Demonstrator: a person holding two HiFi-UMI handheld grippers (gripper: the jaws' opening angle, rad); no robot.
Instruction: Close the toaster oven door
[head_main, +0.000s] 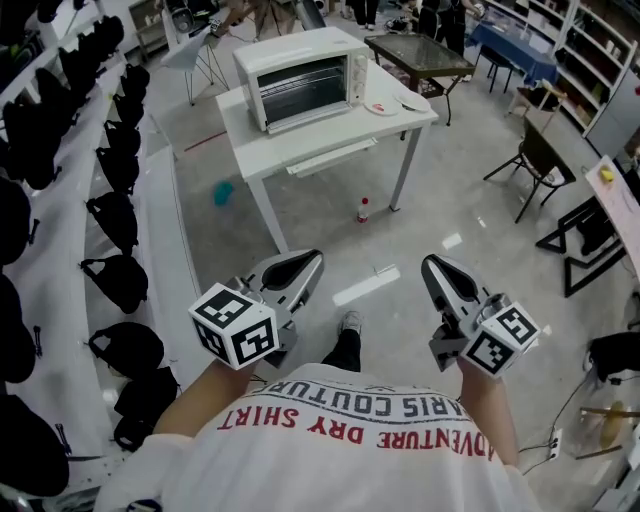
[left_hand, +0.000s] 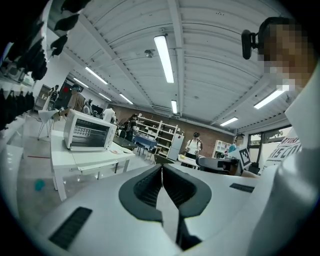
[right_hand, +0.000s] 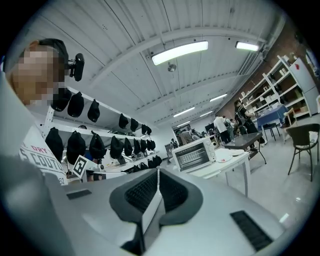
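A white toaster oven (head_main: 300, 78) stands on a white table (head_main: 330, 135) far ahead of me; its glass door sits upright against the front. It also shows small in the left gripper view (left_hand: 89, 134) and the right gripper view (right_hand: 194, 155). My left gripper (head_main: 310, 258) and right gripper (head_main: 432, 265) are held low near my waist, well short of the table, over the floor. Both are shut with nothing between the jaws, as the left gripper (left_hand: 161, 167) and right gripper (right_hand: 158, 172) show close up.
A small plate (head_main: 382, 107) lies on the table beside the oven. A bottle (head_main: 363, 210) and a teal object (head_main: 223, 192) sit on the floor by the table legs. Shelves of black bags (head_main: 118, 215) line the left. A dark table (head_main: 420, 55) and chairs (head_main: 535, 160) stand to the right.
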